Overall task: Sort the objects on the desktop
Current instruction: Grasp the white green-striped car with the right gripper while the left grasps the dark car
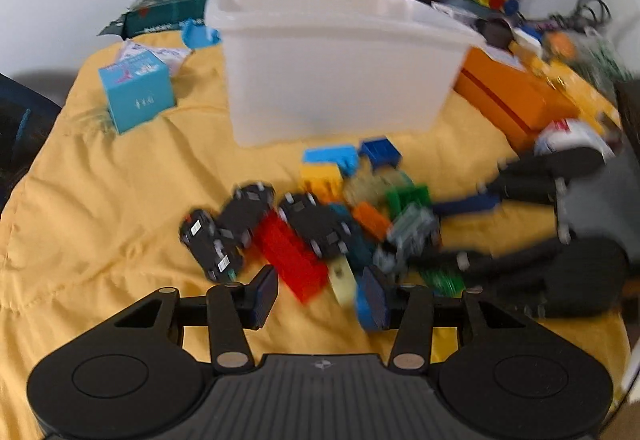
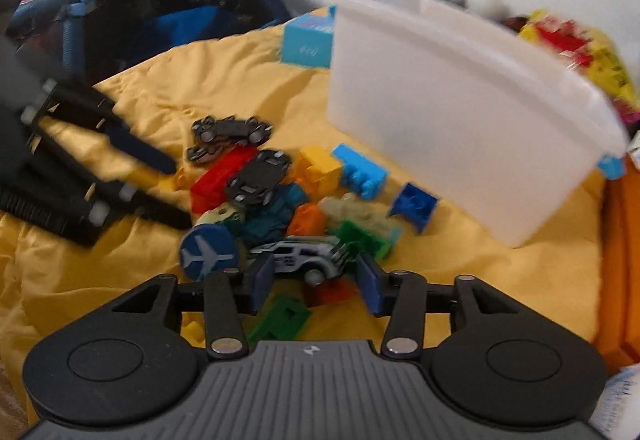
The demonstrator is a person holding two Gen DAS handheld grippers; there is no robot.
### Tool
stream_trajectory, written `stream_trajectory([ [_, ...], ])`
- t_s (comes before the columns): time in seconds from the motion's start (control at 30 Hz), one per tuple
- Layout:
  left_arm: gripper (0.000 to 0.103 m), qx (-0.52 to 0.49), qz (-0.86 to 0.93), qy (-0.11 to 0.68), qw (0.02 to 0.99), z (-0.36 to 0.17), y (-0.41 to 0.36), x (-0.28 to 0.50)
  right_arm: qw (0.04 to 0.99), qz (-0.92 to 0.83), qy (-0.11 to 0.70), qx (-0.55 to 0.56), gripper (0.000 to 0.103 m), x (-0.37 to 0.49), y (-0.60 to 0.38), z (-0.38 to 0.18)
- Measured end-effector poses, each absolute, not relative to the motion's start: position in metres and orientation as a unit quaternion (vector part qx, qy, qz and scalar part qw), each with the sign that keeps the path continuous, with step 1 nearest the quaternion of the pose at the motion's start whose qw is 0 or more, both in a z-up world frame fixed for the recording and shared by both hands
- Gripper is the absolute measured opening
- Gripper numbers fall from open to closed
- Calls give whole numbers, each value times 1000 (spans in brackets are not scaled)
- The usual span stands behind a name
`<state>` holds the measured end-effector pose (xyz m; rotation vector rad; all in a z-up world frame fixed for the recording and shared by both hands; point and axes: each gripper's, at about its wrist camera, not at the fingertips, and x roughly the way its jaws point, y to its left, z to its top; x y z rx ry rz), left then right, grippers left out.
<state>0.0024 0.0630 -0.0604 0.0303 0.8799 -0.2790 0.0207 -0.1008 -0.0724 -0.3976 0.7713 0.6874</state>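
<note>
Over the yellow cloth (image 1: 100, 200), left gripper (image 1: 320, 296) fingers parted, empty; right gripper (image 2: 316, 280) fingers parted around silver toy car (image 2: 300, 254).

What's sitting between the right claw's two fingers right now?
In the right wrist view, a silver toy car lies in the open right claw, ahead of its pads, not yet gripped.

Home: toy-strewn yellow bedspread (image 1: 120, 200)

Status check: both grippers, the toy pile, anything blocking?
Left gripper open over red brick. Right gripper open around silver toy car. White bin behind pile, nothing blocking.
</note>
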Motion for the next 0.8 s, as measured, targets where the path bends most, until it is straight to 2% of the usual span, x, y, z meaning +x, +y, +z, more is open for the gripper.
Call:
stream_trajectory([
  [0.03, 51, 21, -126, 425, 896, -60, 63, 8, 849, 326, 370, -189, 45, 19, -100, -74],
  [0.17, 51, 75, -104, 412, 902, -56, 65, 22, 851, 322, 371, -186, 30, 3, -105, -72],
  [0.53, 51, 293, -161, 390, 858, -63, 50, 48, 866, 289, 386, -131, 29, -28, -129, -67],
  [0.67, 44, 359, -195, 384, 828, -73, 48, 60, 867, 279, 395, -123, 26, -26, -131, -68],
  [0.8, 36, 381, -225, 397, 804, -75, 51, 77, 870, 276, 391, -120, 26, -26, -127, -66],
])
